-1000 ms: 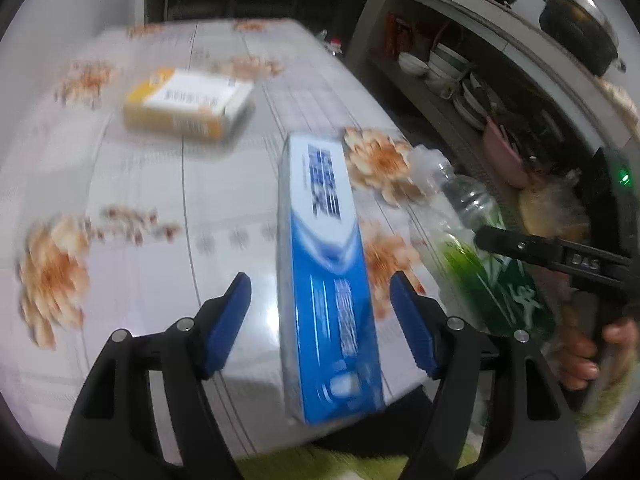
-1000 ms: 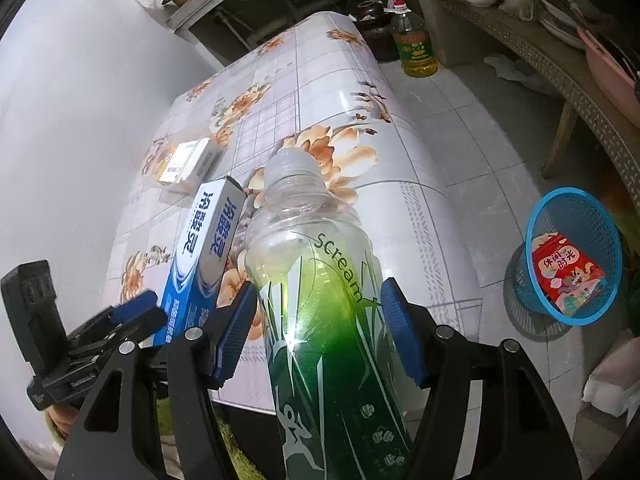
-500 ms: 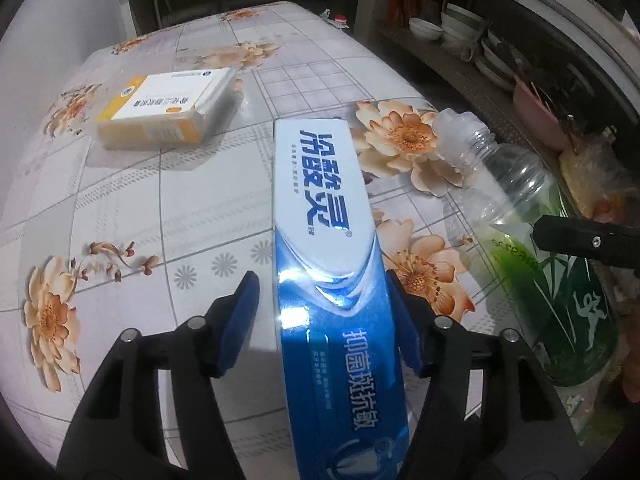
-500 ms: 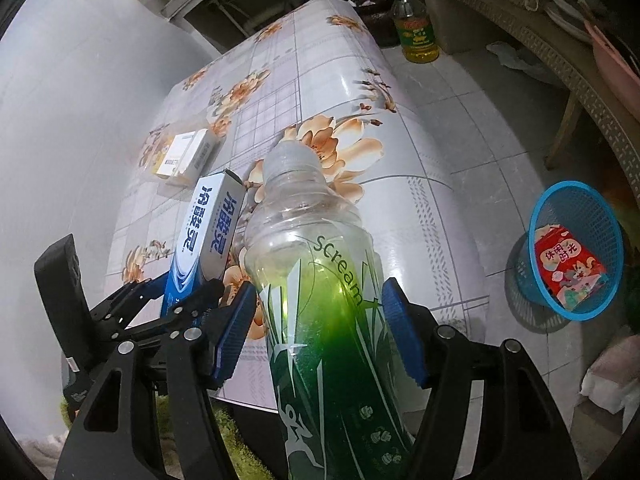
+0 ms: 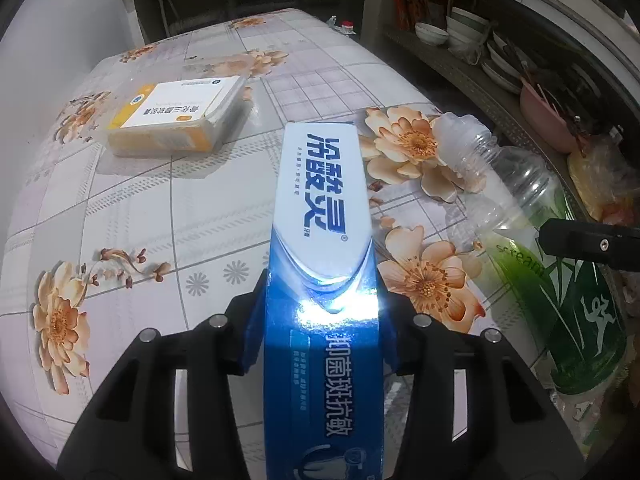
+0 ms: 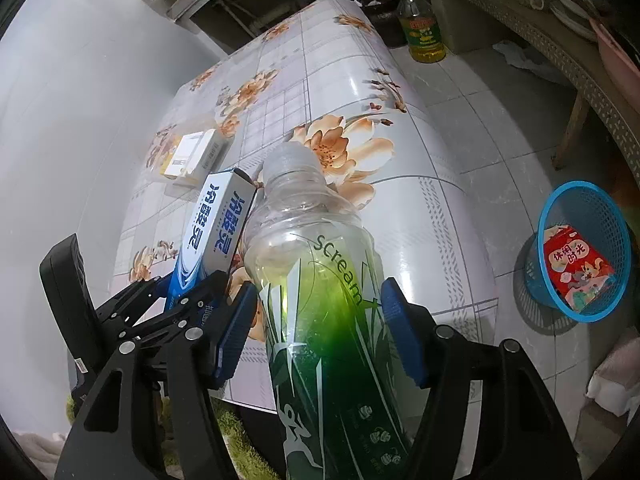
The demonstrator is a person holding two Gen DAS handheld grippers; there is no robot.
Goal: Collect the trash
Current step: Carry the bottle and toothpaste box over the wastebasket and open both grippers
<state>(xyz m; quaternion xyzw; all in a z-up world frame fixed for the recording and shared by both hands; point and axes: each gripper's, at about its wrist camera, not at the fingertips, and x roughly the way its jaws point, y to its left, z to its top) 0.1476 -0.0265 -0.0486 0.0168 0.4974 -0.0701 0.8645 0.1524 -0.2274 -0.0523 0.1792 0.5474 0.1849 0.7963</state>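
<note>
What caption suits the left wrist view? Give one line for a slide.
Left gripper closing on a blue toothpaste box on the floral table, bottle alongside.

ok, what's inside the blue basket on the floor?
The blue basket holds a red snack packet with cartoon print, leaning against its wall. Whatever lies under the packet is covered; nothing else shows through the mesh.

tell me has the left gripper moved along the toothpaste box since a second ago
Yes. The left gripper has slid forward along the toothpaste box toward the yellow box, and its jaws are closing on it.
</note>
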